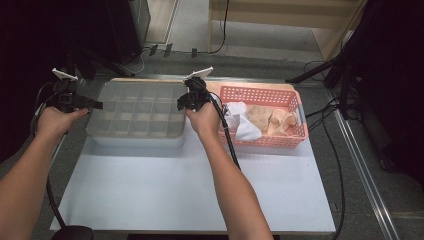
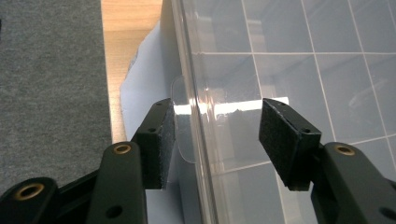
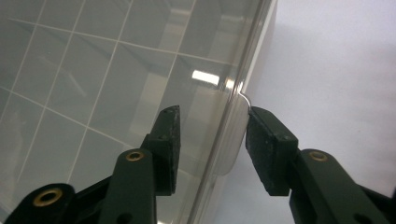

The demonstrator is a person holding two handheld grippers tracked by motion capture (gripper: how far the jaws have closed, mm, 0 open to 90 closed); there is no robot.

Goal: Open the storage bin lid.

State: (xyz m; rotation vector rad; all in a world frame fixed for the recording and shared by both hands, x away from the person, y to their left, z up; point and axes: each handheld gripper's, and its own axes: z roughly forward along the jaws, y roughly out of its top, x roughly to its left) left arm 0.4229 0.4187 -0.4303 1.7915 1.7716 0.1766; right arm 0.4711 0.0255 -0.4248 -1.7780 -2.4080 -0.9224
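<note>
On the white table (image 1: 200,195) the clear divided organizer box (image 1: 137,112) sits at the far left, its lid down and its compartments looking empty, and just to its right stands the pink basket (image 1: 285,97) with the white and beige socks (image 1: 260,120) in it. By my reading the work has hardly started: nothing has gone into the box, its lid is not yet lifted, and the socks all remain to be sorted into the cells. I hold my left gripper (image 1: 92,105) at the box's left edge and my right gripper (image 1: 182,106) at its right edge, one at each side tab. In the left gripper view my jaws stand spread astride the lid's rim (image 2: 194,107): the outer pad (image 2: 161,140) lies against the small clear tab (image 2: 180,100), the inner pad (image 2: 285,135) hangs apart over the lid. In the right gripper view the jaws are likewise spread across the rim, the outer pad (image 3: 266,149) touching or nearly touching the rounded tab (image 3: 233,149), the inner pad (image 3: 168,144) clear above the lid. Neither pair pinches anything yet.
</note>
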